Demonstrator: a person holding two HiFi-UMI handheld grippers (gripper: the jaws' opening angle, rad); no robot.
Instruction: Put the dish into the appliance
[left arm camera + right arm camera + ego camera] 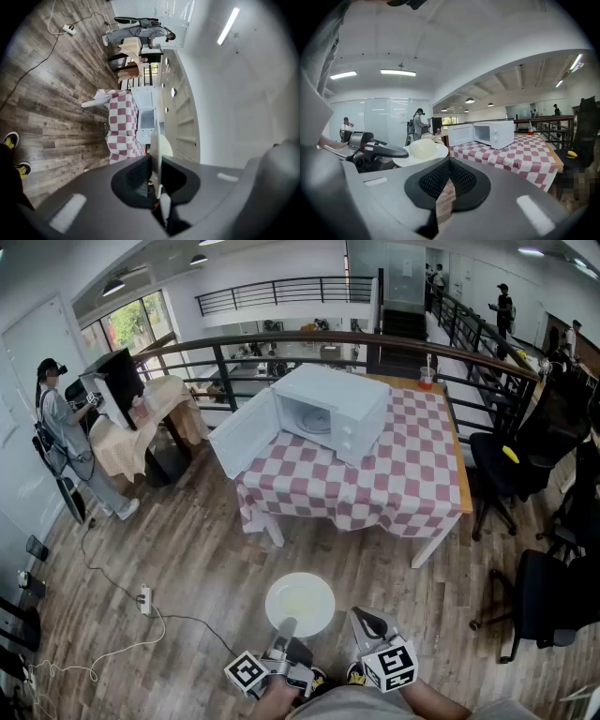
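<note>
A white dish [300, 604] hangs level above the wood floor, its near rim pinched by my left gripper [284, 629], which is shut on it. In the left gripper view the dish [158, 154] shows edge-on between the jaws. My right gripper [370, 622] is beside it on the right, shut with nothing in it [447, 176]; from there the dish [423, 151] lies to the left. The white microwave [328, 413] stands ahead on the checkered table [403, 488] with its door [244, 432] swung wide open and its chamber facing me.
A power strip [145, 599] and cables lie on the floor at the left. Black office chairs [548, 601] stand to the right of the table. A railing [281, 338] runs behind it. A person [61, 427] stands at another table far left.
</note>
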